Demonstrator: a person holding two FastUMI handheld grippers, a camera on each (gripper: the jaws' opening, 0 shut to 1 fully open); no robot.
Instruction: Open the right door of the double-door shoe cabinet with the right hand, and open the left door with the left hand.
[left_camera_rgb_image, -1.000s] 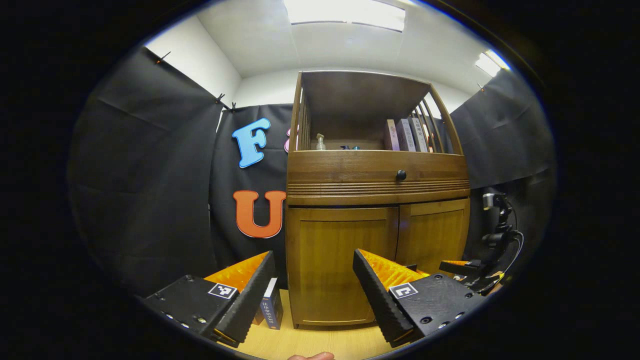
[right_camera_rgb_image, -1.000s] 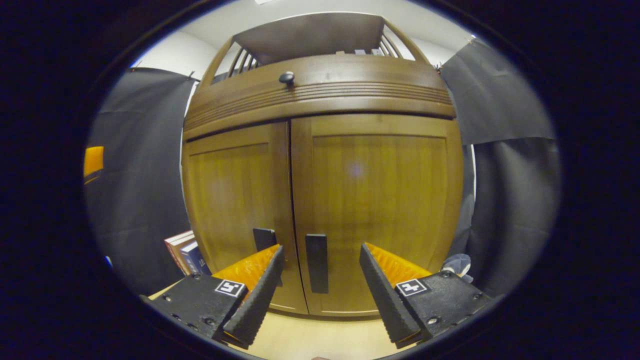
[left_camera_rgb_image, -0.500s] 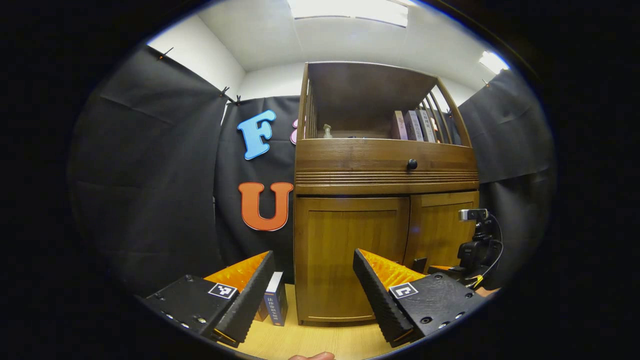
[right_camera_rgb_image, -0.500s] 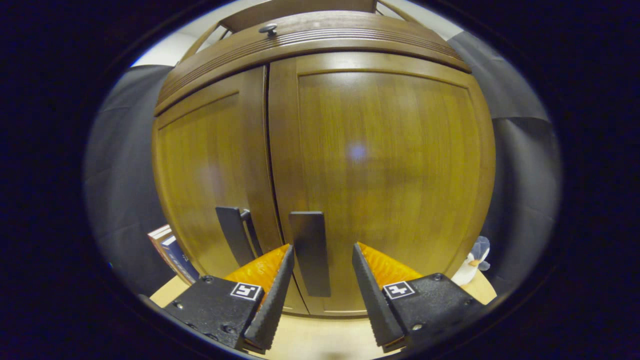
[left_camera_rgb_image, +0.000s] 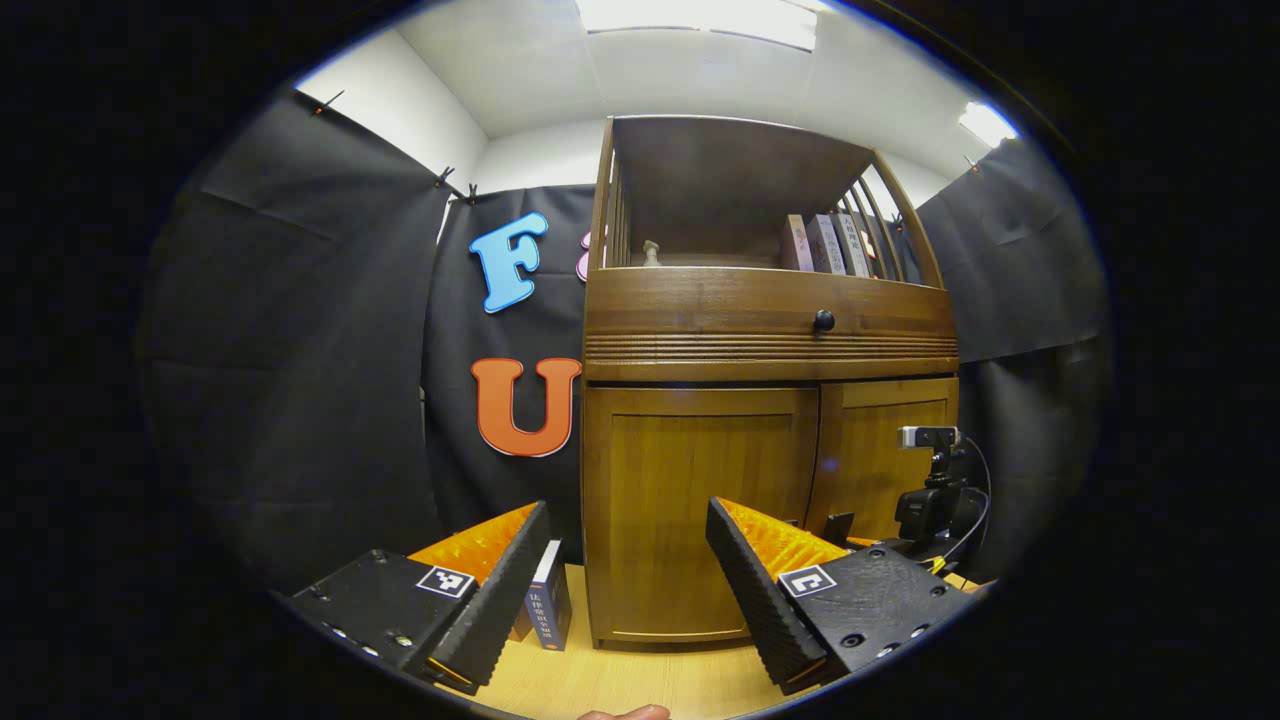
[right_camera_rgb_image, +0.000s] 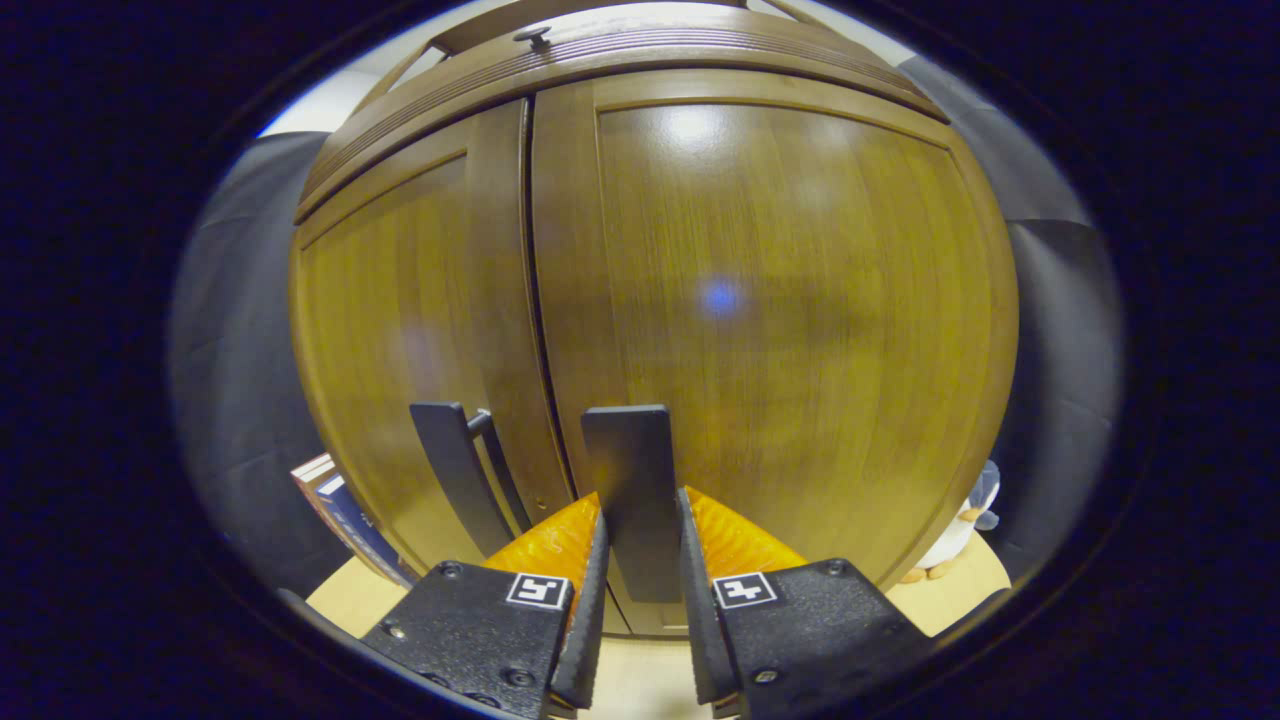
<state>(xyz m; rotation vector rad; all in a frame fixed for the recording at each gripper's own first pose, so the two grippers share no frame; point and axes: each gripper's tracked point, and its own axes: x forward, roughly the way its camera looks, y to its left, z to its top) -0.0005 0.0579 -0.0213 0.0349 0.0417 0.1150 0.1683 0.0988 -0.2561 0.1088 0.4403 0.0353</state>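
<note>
The wooden shoe cabinet's left door (left_camera_rgb_image: 700, 500) and right door (left_camera_rgb_image: 880, 450) both stand closed. In the right gripper view the right door (right_camera_rgb_image: 790, 300) looms close, with its dark flat handle (right_camera_rgb_image: 630, 470) beside the centre seam. My right gripper (right_camera_rgb_image: 640, 570) is shut on that handle, one finger pressing each side. The left door's handle (right_camera_rgb_image: 455, 470) hangs free just left of the seam. In the left gripper view my left gripper (left_camera_rgb_image: 625, 580) is open, well back from the left door, with nothing between its fingers. The right gripper's body (left_camera_rgb_image: 930, 505) sits at the right door.
Several books (left_camera_rgb_image: 545, 605) lean against the cabinet's left side on the pale wood floor (left_camera_rgb_image: 620, 680). A drawer with a dark knob (left_camera_rgb_image: 823, 320) runs above the doors. A small plush toy (right_camera_rgb_image: 960, 530) sits by the cabinet's right side.
My right gripper moved closer to the right door and its fingers closed from wide apart onto the handle. The left gripper stayed open and barely shifted.
</note>
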